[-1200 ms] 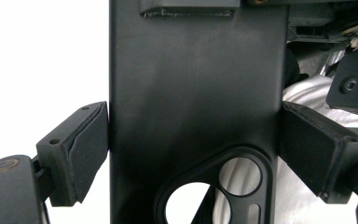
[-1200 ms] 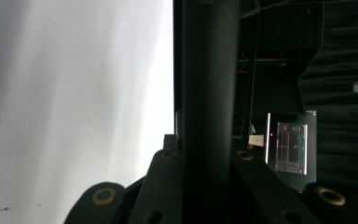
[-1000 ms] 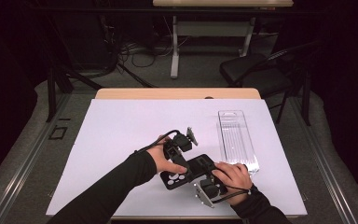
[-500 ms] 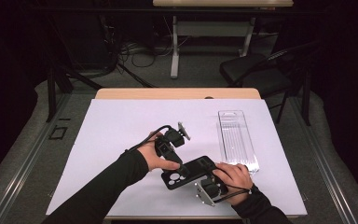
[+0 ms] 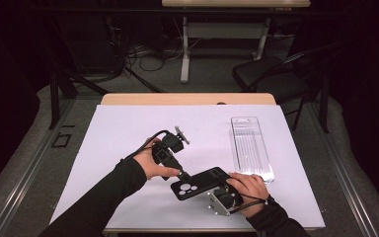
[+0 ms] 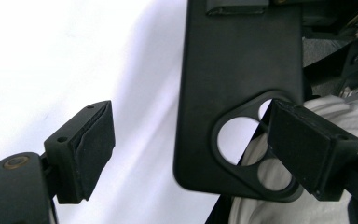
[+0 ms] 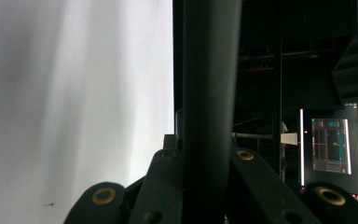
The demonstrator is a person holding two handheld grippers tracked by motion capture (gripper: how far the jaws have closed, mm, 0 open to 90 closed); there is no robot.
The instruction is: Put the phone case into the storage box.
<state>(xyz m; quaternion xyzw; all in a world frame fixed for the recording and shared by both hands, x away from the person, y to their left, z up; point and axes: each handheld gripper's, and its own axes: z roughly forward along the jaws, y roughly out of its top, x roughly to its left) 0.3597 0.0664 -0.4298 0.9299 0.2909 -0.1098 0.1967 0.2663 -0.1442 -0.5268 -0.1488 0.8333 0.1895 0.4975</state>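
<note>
A black phone case [image 5: 200, 182] with a three-hole camera cutout is held just above the white table near its front edge. My right gripper [image 5: 223, 200] is shut on its near end. In the right gripper view the case [image 7: 209, 84] stands edge-on between the clamped jaws of my right gripper [image 7: 205, 156]. My left gripper [image 5: 181, 174] reaches in from the left with its jaws open at the case's camera end. In the left gripper view the case [image 6: 240, 70] lies between the spread jaws of my left gripper [image 6: 196, 149]; one pad [image 6: 307, 149] overlaps the cutout and the other pad [image 6: 91, 144] is over bare table.
A clear, ribbed plastic tray [image 5: 250, 148] lies lengthwise on the table's right side, just beyond the right hand. The white table cover [image 5: 128, 123] spreads to the left and back. A black chair [image 5: 271, 74] and a table leg stand on the floor behind.
The left hand and its gripper have drawn back to the left by a little. The case has stayed in the right gripper and turned slightly.
</note>
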